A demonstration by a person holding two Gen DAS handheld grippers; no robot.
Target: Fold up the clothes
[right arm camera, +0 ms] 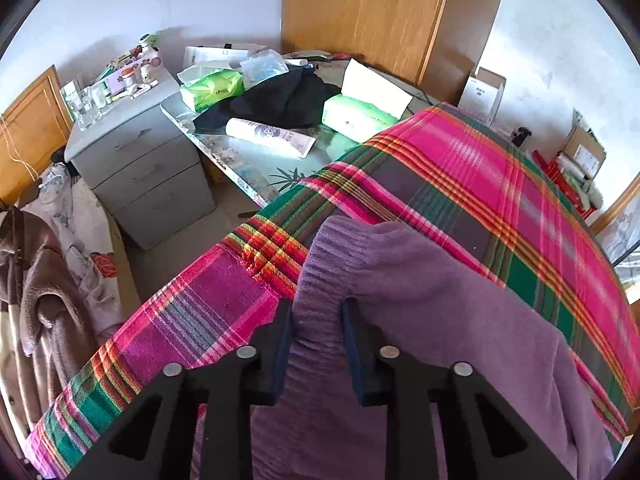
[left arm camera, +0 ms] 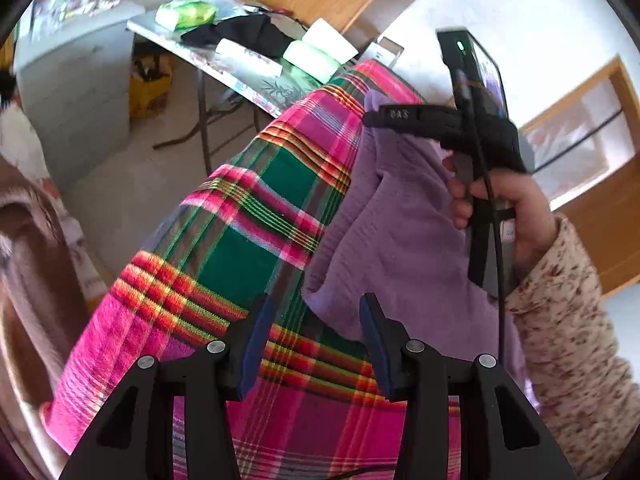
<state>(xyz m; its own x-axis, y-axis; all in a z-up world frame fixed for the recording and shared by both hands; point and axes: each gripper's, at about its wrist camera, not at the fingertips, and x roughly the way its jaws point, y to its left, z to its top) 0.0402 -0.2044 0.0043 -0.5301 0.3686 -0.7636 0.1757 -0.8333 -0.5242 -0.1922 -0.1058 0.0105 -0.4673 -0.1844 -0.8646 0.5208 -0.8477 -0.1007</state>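
Note:
A purple knit garment (left arm camera: pixel 384 220) hangs lifted above a bed with a pink, green and red plaid cover (left arm camera: pixel 256 216). In the left wrist view my right gripper (left arm camera: pixel 372 114) holds the garment's upper edge, with the hand behind it. My left gripper (left arm camera: pixel 316 344) is open near the garment's lower edge, the cloth just ahead of the fingers and not pinched. In the right wrist view my right gripper (right arm camera: pixel 318 344) is shut on the garment's ribbed band (right arm camera: pixel 320 272), which runs between the fingers. The rest of the garment (right arm camera: pixel 460 320) drapes right over the plaid cover (right arm camera: pixel 500 184).
Beyond the bed stands a table (right arm camera: pixel 256 160) with tissue packs (right arm camera: pixel 352 114), a white tube (right arm camera: pixel 272 136) and a black cloth (right arm camera: pixel 288 96). A grey drawer cabinet (right arm camera: pixel 152 168) is at left, a wooden wardrobe (right arm camera: pixel 368 12) behind. Clothes hang at far left (right arm camera: pixel 44 292).

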